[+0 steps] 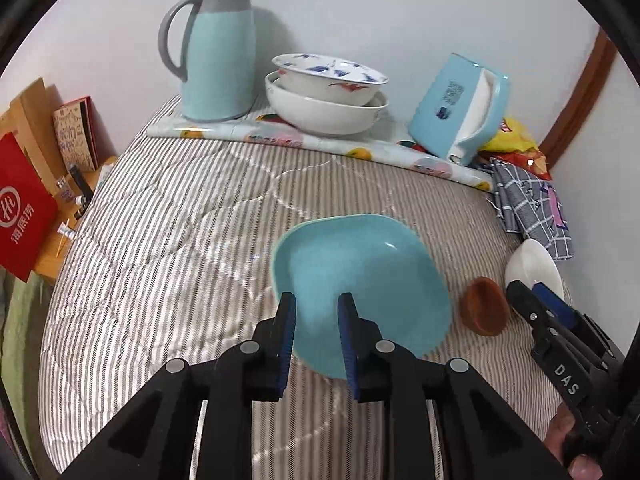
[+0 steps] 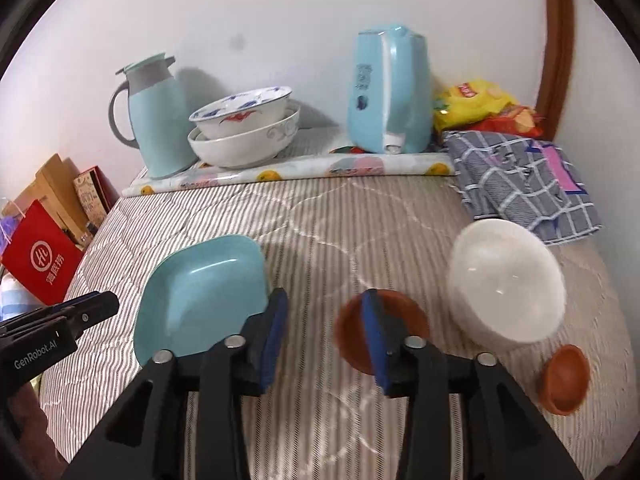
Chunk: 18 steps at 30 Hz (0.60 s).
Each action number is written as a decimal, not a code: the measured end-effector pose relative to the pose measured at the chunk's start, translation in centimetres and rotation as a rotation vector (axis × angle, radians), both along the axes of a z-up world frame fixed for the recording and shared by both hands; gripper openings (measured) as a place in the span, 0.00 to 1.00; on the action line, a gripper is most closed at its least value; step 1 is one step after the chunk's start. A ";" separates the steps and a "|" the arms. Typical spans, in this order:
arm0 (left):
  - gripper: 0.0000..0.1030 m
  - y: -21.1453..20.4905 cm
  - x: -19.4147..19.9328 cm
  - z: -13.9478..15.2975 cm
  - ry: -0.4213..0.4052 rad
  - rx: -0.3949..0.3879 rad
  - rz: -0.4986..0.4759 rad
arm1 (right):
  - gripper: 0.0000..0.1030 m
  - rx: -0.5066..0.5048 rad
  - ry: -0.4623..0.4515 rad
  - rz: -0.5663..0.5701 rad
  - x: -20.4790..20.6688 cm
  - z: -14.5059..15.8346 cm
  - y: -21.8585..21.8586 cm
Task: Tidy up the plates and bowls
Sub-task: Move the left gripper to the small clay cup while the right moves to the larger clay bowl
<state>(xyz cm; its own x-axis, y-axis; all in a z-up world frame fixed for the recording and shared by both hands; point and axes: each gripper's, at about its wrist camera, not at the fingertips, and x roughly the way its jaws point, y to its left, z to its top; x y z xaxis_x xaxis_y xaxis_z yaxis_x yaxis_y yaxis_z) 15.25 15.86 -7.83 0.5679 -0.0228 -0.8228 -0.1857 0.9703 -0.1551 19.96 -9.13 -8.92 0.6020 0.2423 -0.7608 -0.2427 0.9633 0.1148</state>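
A square teal plate [image 1: 360, 280] lies on the striped bed cover, just ahead of my left gripper [image 1: 317, 312], which is open and empty above the plate's near edge. The plate also shows in the right wrist view [image 2: 204, 296]. My right gripper [image 2: 326, 308] is open and empty, its right finger over a small brown bowl [image 2: 404, 320]. A white bowl [image 2: 504, 280] stands to the right, and a second brown bowl [image 2: 564, 376] lies near it. Two stacked white bowls [image 2: 244, 128] sit at the back.
A teal thermos jug [image 1: 218, 48] and a teal tissue box [image 1: 456, 108] stand on a fruit-print mat by the wall. A checked cloth [image 2: 516, 184] and snack bags [image 2: 476, 104] lie at the right. A red bag [image 1: 20, 208] and boxes stand at the left.
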 end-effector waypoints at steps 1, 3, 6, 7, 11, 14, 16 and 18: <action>0.20 -0.4 -0.2 0.2 -0.004 0.009 -0.006 | 0.47 0.003 -0.001 -0.009 -0.1 0.2 -0.5; 0.20 -1.4 -0.5 0.7 -0.016 0.012 -0.019 | 0.51 0.016 -0.009 -0.028 -0.5 0.9 -2.1; 0.20 -3.1 -0.9 1.5 -0.041 -0.002 -0.042 | 0.55 0.014 -0.016 -0.056 -1.1 1.6 -4.0; 0.20 -3.6 -1.0 1.8 -0.050 -0.001 -0.050 | 0.56 0.012 -0.022 -0.064 -1.3 1.8 -4.6; 0.20 -6.1 -1.5 2.6 -0.080 0.028 -0.089 | 0.60 -0.011 -0.047 -0.101 -2.4 2.5 -7.2; 0.20 -8.0 -1.8 3.0 -0.097 0.033 -0.117 | 0.62 -0.028 -0.055 -0.130 -3.2 2.7 -9.2; 0.20 -9.1 -1.9 3.2 -0.109 0.036 -0.131 | 0.62 -0.033 -0.053 -0.150 -3.7 2.6 -10.6; 0.20 -10.2 -2.1 3.3 -0.116 0.048 -0.139 | 0.62 -0.033 -0.049 -0.178 -4.1 2.5 -12.1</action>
